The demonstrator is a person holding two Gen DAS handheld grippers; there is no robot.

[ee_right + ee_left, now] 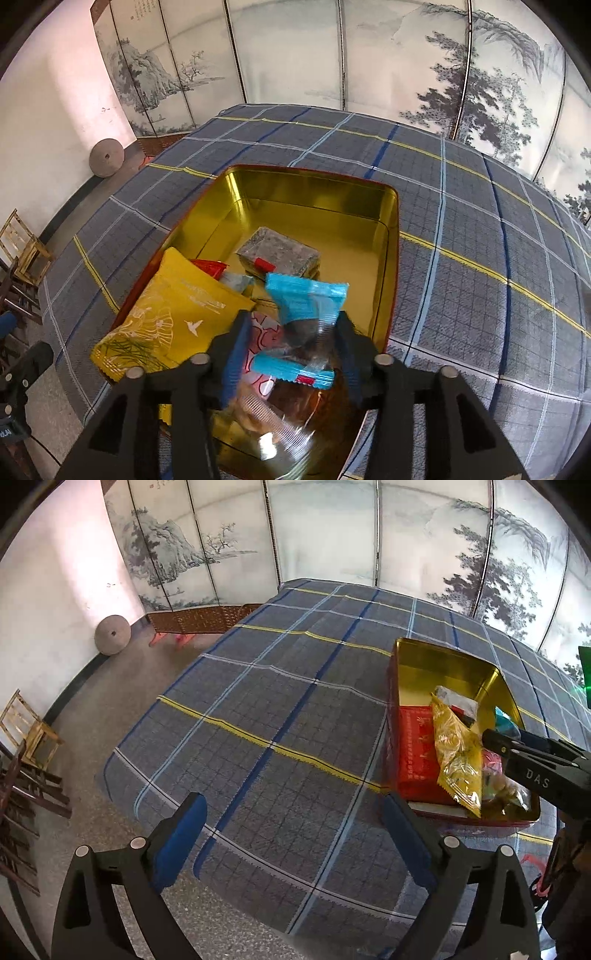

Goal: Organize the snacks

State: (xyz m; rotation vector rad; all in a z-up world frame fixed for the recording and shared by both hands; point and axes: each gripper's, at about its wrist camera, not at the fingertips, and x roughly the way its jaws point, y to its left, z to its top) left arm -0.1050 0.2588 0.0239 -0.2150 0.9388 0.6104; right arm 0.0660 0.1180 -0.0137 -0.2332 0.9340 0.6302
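A red tin with a gold inside [314, 173] stands on the plaid cloth. It holds a yellow pouch [173, 317], a grey wrapped block [280, 251], a small red packet [210, 266] and clear-wrapped snacks [258, 417]. My right gripper [291, 321] hovers over the tin's near end, open. A blue-ended clear packet [306, 295] hangs loosely and blurred in the gap between its fingers. In the left wrist view the tin [443, 650] is at the right, with the yellow pouch [458, 760] and the right gripper [495, 738] over it. My left gripper [291, 805] is open and empty above the cloth, left of the tin.
The blue-grey plaid cloth [280, 709] covers the whole table. A painted folding screen [325, 535] stands behind it. Wooden chairs [29, 734] and a round stone disc [112, 635] are on the floor at the left. A green object [585, 672] shows at the right edge.
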